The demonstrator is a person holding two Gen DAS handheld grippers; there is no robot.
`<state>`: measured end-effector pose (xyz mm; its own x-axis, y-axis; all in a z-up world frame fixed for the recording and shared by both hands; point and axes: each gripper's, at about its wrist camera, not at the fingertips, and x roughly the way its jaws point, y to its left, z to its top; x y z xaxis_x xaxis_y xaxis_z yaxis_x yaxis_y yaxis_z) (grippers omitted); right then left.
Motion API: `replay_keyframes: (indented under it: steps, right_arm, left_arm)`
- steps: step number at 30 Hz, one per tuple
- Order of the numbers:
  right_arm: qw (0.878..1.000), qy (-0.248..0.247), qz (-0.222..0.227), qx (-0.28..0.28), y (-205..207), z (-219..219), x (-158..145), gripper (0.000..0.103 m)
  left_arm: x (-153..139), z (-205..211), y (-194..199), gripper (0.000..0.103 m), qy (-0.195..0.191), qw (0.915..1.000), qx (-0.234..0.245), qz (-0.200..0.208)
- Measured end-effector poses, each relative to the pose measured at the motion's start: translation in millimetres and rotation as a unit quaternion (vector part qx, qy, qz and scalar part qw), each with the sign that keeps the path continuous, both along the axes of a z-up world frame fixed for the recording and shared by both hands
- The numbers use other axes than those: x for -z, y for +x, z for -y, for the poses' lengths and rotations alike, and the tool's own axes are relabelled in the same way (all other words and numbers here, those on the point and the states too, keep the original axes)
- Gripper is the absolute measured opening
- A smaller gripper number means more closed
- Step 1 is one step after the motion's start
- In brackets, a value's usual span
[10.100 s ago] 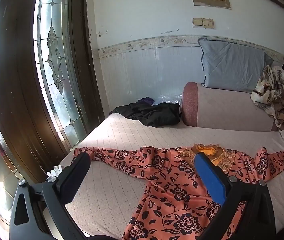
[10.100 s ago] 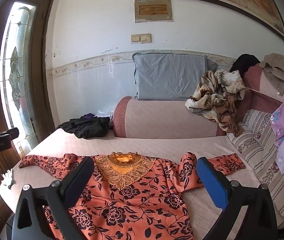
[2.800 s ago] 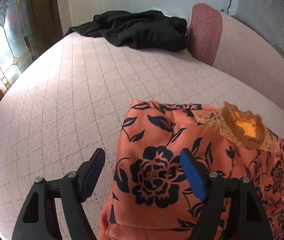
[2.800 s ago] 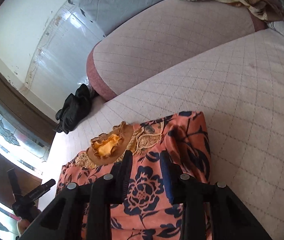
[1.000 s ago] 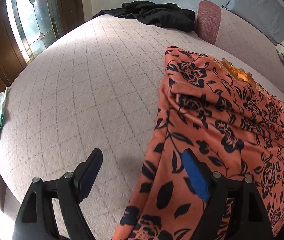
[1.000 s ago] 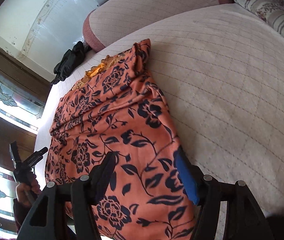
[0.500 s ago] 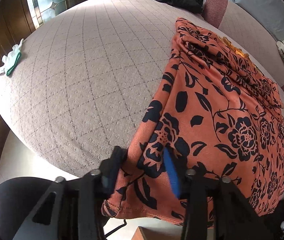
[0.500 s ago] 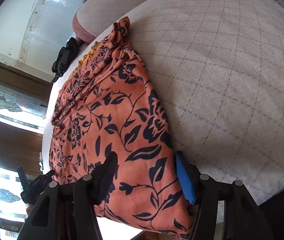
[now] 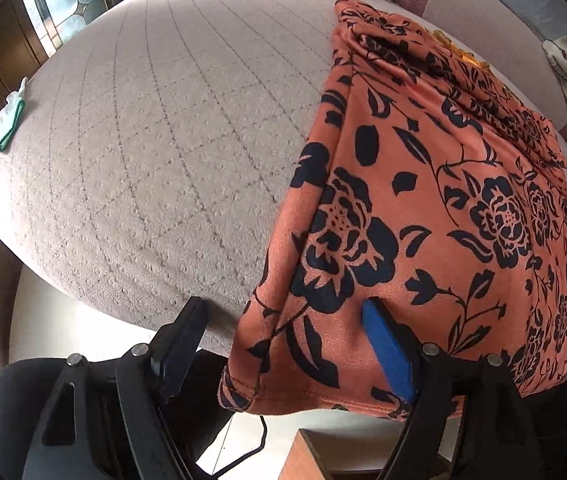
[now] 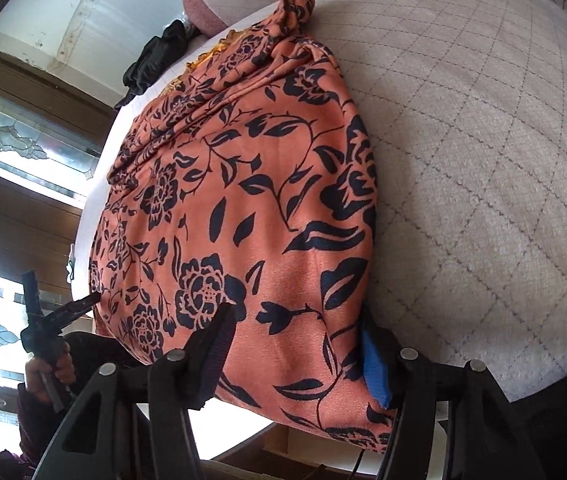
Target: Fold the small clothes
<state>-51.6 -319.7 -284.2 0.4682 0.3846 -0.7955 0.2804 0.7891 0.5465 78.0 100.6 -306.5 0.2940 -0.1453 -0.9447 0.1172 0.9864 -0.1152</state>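
Left tongs [image 9: 283, 332] wide (blue pad touching), right tongs [image 10: 297, 344] astride orange dress [image 9: 423, 208] hem

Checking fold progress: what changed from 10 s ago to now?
The dress went from spread flat with sleeves out to sleeves folded in, a narrow strip. Both grippers dropped to the hem hanging over the bed edge: left gripper and right gripper have open jaws straddling its corners, not clamped. Black clothes and glove unmoved.

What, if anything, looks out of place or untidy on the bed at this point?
The garment overhangs the bed's near edge, and its folded-in sleeves bunch into ridges near the collar. A black heap lies at the far end.
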Motion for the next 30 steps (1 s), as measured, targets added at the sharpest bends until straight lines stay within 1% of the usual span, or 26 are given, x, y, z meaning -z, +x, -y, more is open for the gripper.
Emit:
replay_keyframes:
  steps: [1,2,3,4,5,7,8,12,14,15,20,22,25,28,30]
  right_arm:
    - [1.000,-0.004,0.007,-0.006,0.1,-4.7,-0.5,0.041]
    - [1.000,-0.011,0.011,-0.015,0.9,-10.6,-1.1,0.013]
    - [0.999,-0.016,0.011,-0.025,2.5,-16.4,-1.0,0.012]
    - [0.999,-0.019,0.015,-0.028,4.1,-19.7,-2.3,0.012]
    - [0.999,-0.020,0.019,-0.029,5.9,-21.7,-4.9,0.011]
    - [0.999,-0.003,0.032,-0.028,9.3,-21.1,-12.5,0.011]
    - [0.999,0.005,0.042,-0.027,10.0,-19.7,-18.2,0.011]
    - [0.996,0.030,0.077,-0.013,10.2,-8.1,-45.5,0.011]
    - [0.994,0.043,0.096,-0.004,8.7,-1.1,-58.7,0.011]
    - [0.993,0.049,0.104,0.002,7.6,3.0,-63.6,0.011]
    - [0.986,0.101,0.130,0.020,8.2,16.4,-71.8,0.011]
    - [0.982,0.123,0.143,0.024,15.4,20.3,-76.9,0.011]
    - [0.974,0.146,0.172,0.034,35.8,31.7,-91.2,0.011]
    - [0.964,0.164,0.203,0.051,71.0,51.4,-107.5,0.011]
    - [0.961,0.163,0.214,0.070,102.9,67.1,-114.7,0.011]
  left_arm:
    - [-1.5,-2.2,-0.1,0.064,-0.009,1.0000,0.001,0.002]
    - [-5.0,-7.2,-1.8,0.047,-0.018,0.9998,-0.003,0.006]
    - [-8.4,-10.9,-2.0,0.036,-0.027,0.9996,-0.004,0.010]
    - [-11.6,-13.2,-1.2,0.010,-0.038,0.9992,0.002,0.012]
    - [-13.1,-13.8,-0.1,0.008,-0.052,0.9986,0.010,0.008]
    - [-16.6,-12.2,1.5,0.008,-0.053,0.9984,0.018,0.008]
    - [-19.6,-11.2,1.9,0.007,-0.060,0.9978,0.023,0.012]
    - [-47.6,-9.5,4.7,0.007,-0.114,0.9917,0.046,0.036]
    - [-64.0,-13.7,5.1,0.007,-0.132,0.9885,0.057,0.048]
    - [-70.0,-8.6,5.2,0.007,-0.140,0.9868,0.060,0.054]
    - [-101.4,-7.0,24.3,0.007,-0.181,0.9781,0.076,0.069]
    - [-115.8,-0.9,38.4,0.007,-0.190,0.9749,0.084,0.080]
    - [-136.5,7.0,70.6,0.007,-0.203,0.9706,0.090,0.094]
    - [-148.7,19.9,119.7,0.007,-0.209,0.9683,0.087,0.106]
    - [-151.2,30.9,159.5,0.007,-0.201,0.9693,0.083,0.116]
